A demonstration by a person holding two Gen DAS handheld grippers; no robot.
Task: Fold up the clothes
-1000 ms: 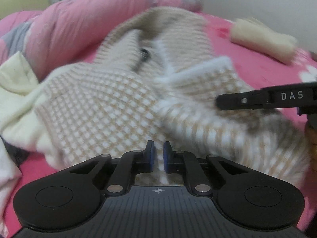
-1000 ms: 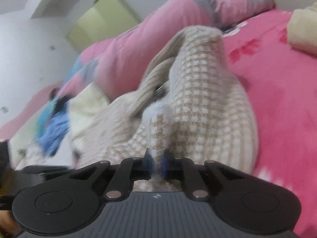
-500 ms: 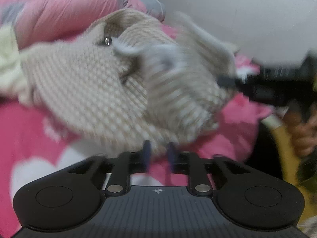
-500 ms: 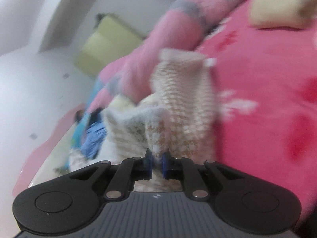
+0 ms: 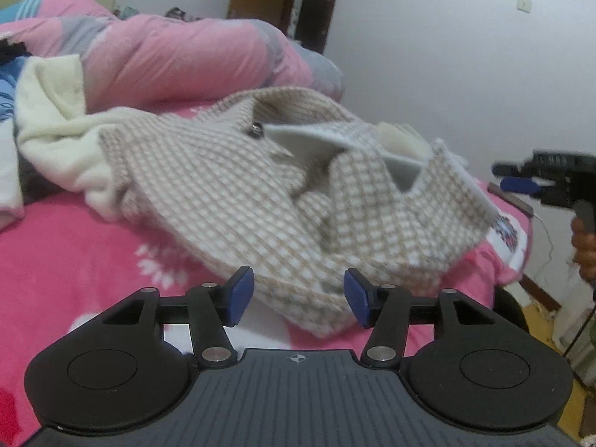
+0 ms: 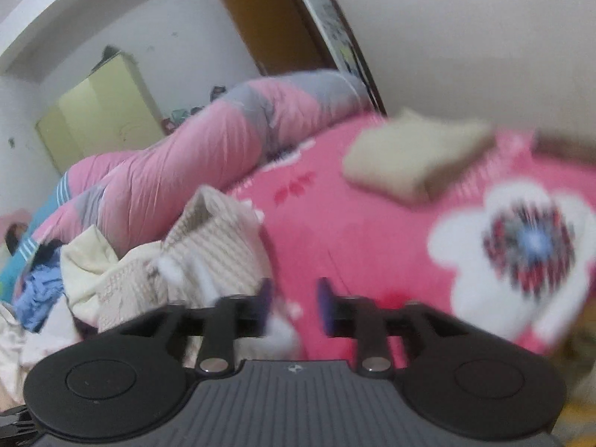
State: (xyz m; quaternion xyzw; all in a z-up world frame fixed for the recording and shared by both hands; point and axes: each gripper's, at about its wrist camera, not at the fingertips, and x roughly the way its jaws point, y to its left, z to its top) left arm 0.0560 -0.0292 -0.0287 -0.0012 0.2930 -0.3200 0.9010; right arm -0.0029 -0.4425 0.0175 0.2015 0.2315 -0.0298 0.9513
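A beige and white checked knit garment (image 5: pixel 283 201) with a dark button lies bunched on the pink bedspread (image 5: pixel 74 260). My left gripper (image 5: pixel 298 298) is open just in front of the garment's near edge, with nothing between its blue pads. The right gripper (image 5: pixel 521 180) shows at the far right edge of the left wrist view, apart from the garment. In the right wrist view the same garment (image 6: pixel 219 249) sits to the left of my right gripper (image 6: pixel 292 307), which is open and empty over the bedspread (image 6: pixel 372 242).
A rolled pink and grey quilt (image 5: pixel 175 56) lies behind the garment. A cream garment (image 5: pixel 56 111) and a blue one (image 6: pixel 37 294) are piled at the left. A folded beige piece (image 6: pixel 413 156) rests further back on the bed. A hand (image 5: pixel 585 246) holds the right gripper.
Both grippers have opened and let go of the checked garment, which has dropped onto the bed. The right gripper has swung away to the right.
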